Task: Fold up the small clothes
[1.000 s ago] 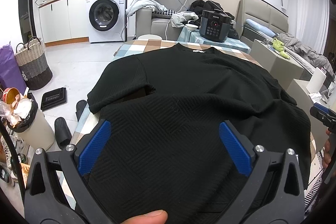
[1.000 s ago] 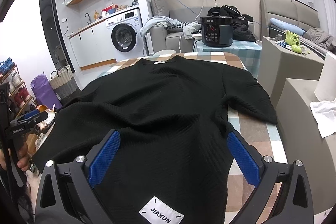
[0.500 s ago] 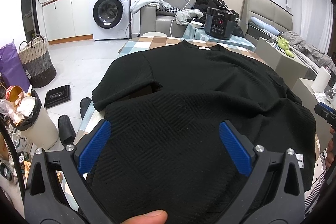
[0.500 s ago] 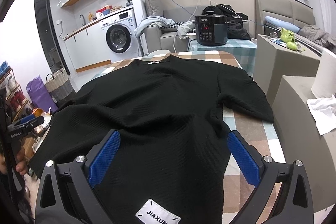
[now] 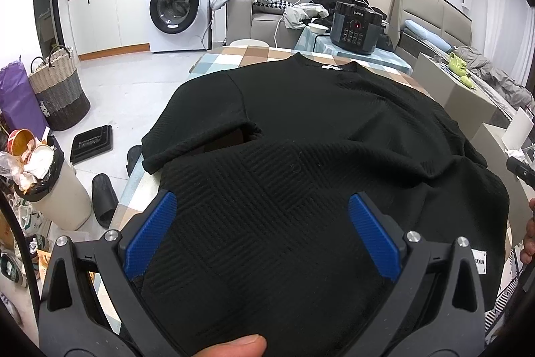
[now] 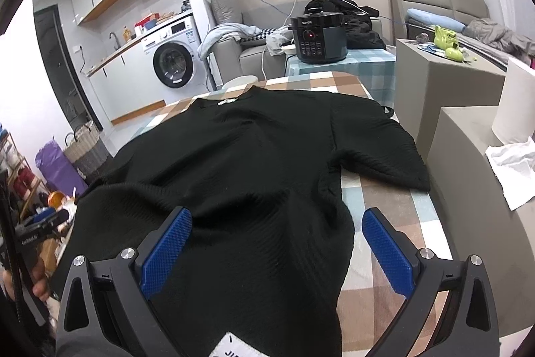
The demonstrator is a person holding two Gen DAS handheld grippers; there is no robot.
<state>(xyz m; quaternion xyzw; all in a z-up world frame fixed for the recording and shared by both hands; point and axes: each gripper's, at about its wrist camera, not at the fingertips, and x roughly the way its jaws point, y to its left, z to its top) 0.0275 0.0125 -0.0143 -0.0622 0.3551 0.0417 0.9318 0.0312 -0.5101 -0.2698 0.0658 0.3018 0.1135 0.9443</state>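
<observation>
The black T-shirt (image 5: pixel 317 129) lies spread on the checked surface (image 6: pixel 384 243), collar away from the cameras. Its near hem passes under both camera views and is cut off, so the bottom edge cannot be made out.

The left gripper (image 5: pixel 262 218) hangs over the shirt's lower left part, its blue pads wide apart with only fabric beneath and nothing clamped; whether it touches the cloth is unclear.

The right gripper (image 6: pixel 277 235) is likewise spread wide above the lower right part, gripping nothing.

A white hem label (image 5: pixel 478 261) reads partly "JIAXUN". Beyond, the black pressure cooker (image 6: pixel 317 37) carries "SUPOR".
</observation>
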